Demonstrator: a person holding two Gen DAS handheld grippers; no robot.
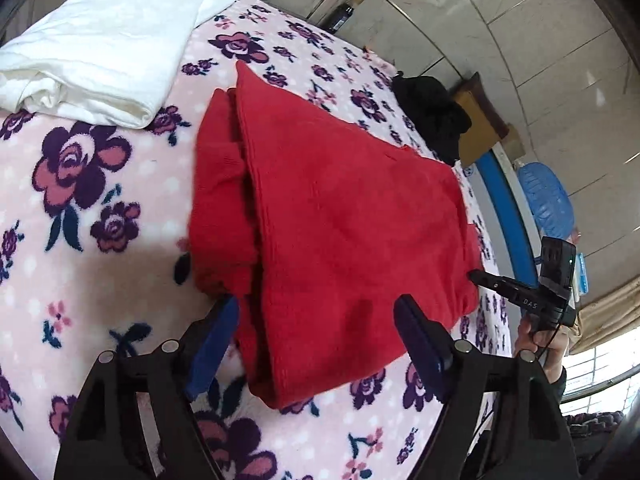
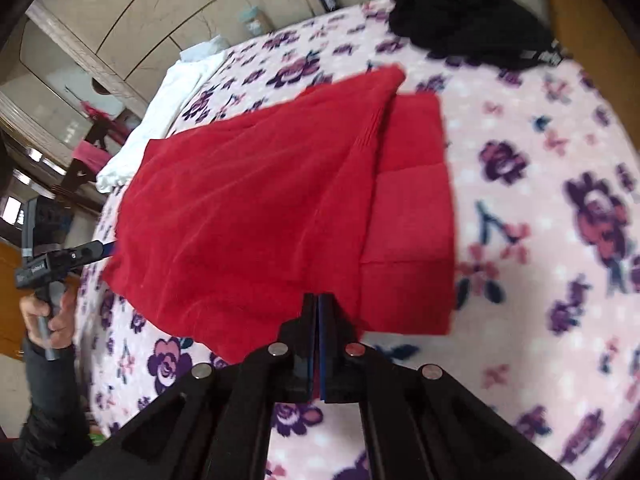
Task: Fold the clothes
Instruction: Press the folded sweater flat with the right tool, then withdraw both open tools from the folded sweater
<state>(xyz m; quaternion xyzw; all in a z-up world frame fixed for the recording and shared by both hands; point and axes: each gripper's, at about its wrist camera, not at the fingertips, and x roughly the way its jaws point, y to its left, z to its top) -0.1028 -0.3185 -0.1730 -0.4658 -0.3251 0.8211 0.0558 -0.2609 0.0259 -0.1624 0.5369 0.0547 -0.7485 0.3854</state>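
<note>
Red knitted sweater (image 1: 332, 216), part-folded, lies mid-bed on the pink floral fleece blanket (image 1: 100, 208) as the left gripper (image 1: 316, 320) gapes empty at six o'clock and the right gripper (image 2: 318, 300), jaws closed together, seemingly pinches its hem; next likely comes a fresh edge-grasp.

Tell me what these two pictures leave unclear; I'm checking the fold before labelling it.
- Red garment: sweater or trousers cannot be told; folded layers hide its shape, both views.
- Right claw: whether red cloth is pinched is hidden by its shut fingers, right wrist view.
- Black clothing: blurred, partly cut off by the top edge.
- Bottle label: too small.
</note>
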